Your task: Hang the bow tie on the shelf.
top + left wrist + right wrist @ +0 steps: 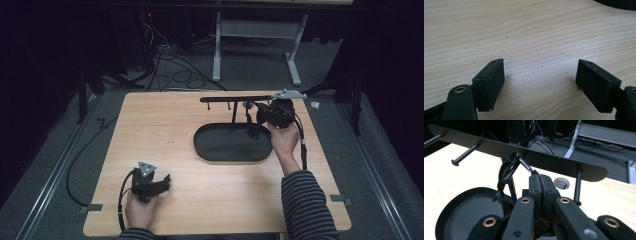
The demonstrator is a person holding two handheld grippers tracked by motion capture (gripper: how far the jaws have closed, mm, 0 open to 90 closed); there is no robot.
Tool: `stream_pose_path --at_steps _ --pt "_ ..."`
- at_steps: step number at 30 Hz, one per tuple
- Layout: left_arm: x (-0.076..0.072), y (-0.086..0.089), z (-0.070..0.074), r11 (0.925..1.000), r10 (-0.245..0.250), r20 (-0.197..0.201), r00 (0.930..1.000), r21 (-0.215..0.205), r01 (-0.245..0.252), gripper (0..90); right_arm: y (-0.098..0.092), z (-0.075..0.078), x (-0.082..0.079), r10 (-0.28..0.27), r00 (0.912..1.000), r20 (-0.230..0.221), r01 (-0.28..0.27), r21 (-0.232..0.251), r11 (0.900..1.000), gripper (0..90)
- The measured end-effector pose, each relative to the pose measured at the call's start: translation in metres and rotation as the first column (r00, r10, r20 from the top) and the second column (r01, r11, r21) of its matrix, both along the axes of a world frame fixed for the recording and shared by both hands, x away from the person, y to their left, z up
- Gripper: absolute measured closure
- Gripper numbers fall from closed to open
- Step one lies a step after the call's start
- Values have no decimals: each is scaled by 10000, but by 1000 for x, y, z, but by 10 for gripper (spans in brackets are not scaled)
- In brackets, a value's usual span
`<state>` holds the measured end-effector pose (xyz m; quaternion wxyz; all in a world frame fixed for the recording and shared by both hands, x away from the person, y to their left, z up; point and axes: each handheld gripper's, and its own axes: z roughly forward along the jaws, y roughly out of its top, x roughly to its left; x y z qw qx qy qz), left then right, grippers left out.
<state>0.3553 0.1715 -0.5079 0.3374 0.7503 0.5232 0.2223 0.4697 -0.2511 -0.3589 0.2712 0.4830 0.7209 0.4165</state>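
Right gripper beside the rack, jaws clenched on a strap's metal clip hanging from a peg; seen clearly in the right gripper view. Left gripper well apart from the rack, low over the bench, jaws released, nothing between.

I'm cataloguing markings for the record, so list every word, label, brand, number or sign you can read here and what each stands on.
None: no readable text anywhere.
The black rack, its oval tray, the dark strap with a metal clip, the wooden table, the left gripper and right gripper all look unmarked.
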Motion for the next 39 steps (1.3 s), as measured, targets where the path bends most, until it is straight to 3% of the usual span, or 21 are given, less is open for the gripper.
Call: stream_pose_path --at_steps 21,39 --pt "0 0 0 10000 -2 0 10000 -6 2 235 3 -8 -3 313 9992 -235 -313 23 9995 847" --pt "0 0 0 10000 0 3 10000 -2 0 235 -21 -9 -24 360 9989 -296 -344 532 9980 745"
